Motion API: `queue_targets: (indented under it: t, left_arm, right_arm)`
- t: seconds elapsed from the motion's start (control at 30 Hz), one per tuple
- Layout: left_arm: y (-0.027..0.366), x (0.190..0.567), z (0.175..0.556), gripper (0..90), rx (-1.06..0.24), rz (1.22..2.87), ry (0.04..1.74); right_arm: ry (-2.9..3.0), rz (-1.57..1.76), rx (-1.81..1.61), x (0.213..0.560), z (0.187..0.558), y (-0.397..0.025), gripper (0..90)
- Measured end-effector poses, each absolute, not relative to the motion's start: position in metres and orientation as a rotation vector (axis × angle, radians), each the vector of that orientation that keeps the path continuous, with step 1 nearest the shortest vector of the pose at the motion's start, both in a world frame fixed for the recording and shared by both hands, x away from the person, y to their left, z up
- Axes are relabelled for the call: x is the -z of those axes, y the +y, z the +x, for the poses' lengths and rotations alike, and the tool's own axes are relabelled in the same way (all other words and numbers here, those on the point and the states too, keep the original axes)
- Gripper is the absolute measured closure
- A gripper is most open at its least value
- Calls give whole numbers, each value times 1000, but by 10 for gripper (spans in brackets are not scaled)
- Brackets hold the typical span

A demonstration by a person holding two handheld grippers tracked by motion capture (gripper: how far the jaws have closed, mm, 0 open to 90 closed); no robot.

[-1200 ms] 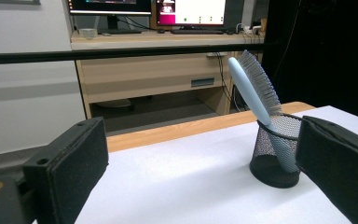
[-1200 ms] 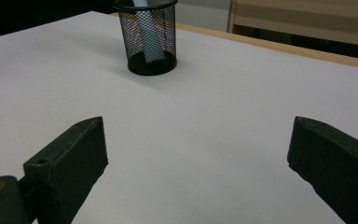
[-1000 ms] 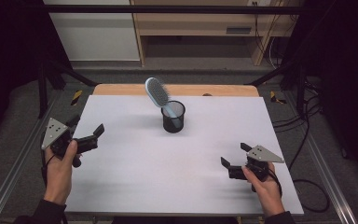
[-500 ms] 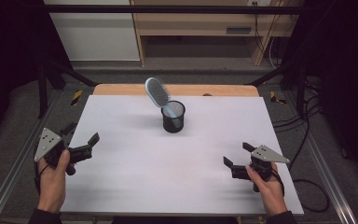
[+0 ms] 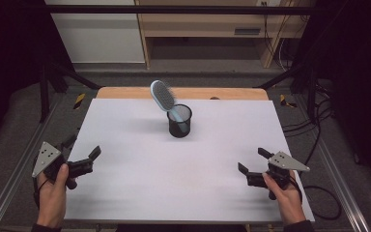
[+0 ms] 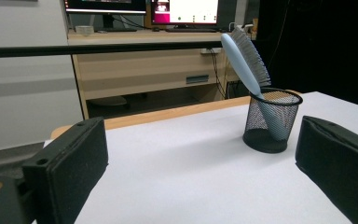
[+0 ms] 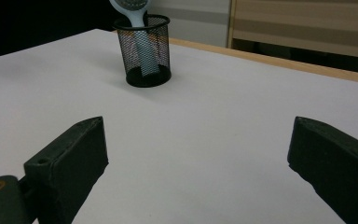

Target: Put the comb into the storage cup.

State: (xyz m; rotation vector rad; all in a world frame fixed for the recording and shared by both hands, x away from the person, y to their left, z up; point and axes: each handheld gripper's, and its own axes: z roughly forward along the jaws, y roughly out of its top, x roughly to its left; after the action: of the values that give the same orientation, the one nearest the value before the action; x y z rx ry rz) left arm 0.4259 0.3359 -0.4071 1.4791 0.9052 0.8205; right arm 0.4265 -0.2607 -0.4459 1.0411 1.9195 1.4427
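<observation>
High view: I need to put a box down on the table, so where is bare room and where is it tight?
The white table top is bare between the left gripper and the right gripper, and on either side of the mesh cup. The one crowded spot is mid-back, where the cup holds the leaning hairbrush.

White table top (image 5: pixel 140 193) with wooden far edge, pale wooden cabinet (image 5: pixel 212 24) behind, monitors (image 6: pixel 186 11) on it.
</observation>
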Motion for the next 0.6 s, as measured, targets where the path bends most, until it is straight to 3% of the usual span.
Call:
queue_targets:
  t: [0.6]
  left_arm:
    - [320,426,421,22,-778,1503,902]
  right_arm:
    - [1865,1022,-1457,453,418,-277,52]
